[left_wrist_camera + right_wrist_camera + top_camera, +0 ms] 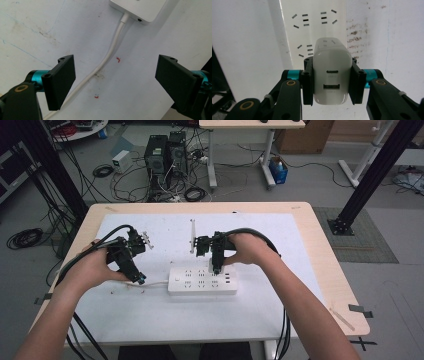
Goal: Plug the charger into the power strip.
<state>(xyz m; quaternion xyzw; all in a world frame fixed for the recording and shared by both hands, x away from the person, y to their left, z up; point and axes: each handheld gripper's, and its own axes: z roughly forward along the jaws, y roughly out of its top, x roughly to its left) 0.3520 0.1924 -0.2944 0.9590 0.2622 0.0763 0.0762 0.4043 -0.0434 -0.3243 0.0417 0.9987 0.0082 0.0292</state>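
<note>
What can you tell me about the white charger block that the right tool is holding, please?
The charger is a glossy white plastic block with rounded corners. Its near face carries two ports, a slim oval one above a wider rectangular one. The right tool clamps it, one black jaw flat on each side. It sits over the white power strip, towards one end, above the sockets; whether it is plugged in cannot be told. In the high view the right hand covers it.

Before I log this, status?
Left gripper open over cord. Right gripper shut on charger, above power strip. Nothing in the way.
</note>
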